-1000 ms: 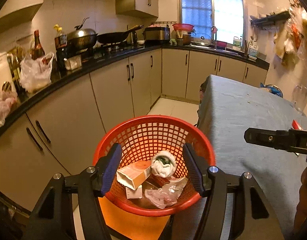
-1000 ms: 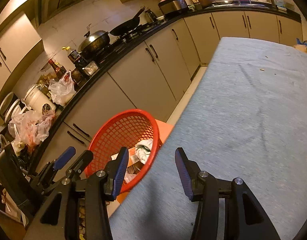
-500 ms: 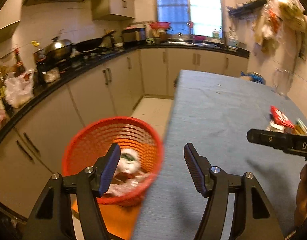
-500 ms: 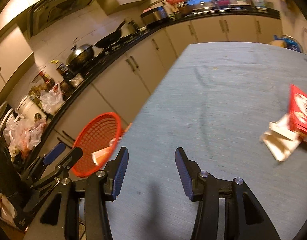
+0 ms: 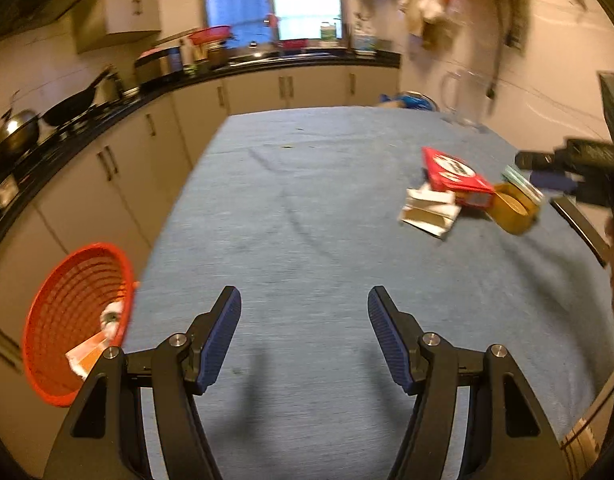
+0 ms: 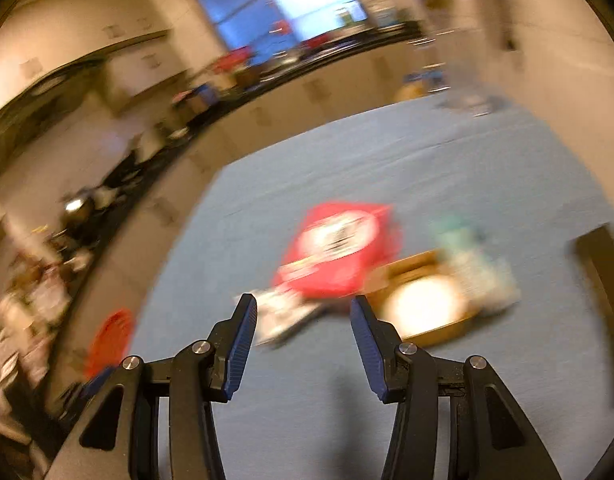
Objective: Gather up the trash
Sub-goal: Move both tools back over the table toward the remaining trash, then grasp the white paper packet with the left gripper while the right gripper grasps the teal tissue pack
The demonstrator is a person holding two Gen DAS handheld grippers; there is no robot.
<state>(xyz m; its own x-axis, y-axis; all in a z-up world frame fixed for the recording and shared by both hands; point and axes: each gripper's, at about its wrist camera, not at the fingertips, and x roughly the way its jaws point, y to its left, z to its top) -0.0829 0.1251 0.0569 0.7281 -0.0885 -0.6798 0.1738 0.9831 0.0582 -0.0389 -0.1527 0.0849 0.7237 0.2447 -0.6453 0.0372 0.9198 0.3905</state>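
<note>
- Left wrist view: our left gripper (image 5: 304, 334) hangs about half open and empty over the blue-grey tablecloth (image 5: 307, 216). The trash pile lies far right: a flat red cardboard box (image 5: 455, 178), a crumpled white paper carton (image 5: 429, 212) and a round brown paper tub (image 5: 515, 210). The red plastic mesh basket (image 5: 67, 320) sits near left, off the table.
- Right wrist view, blurred: our right gripper (image 6: 303, 344) is also half open and empty, and nearer. The carton (image 6: 281, 314) lies just beyond its left finger, the box behind it.

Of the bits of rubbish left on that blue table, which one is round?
The tan paper bowl, tipped on its side at the right end of the pile. The red box and the crumpled white carton beside it are flat and angular.
</note>
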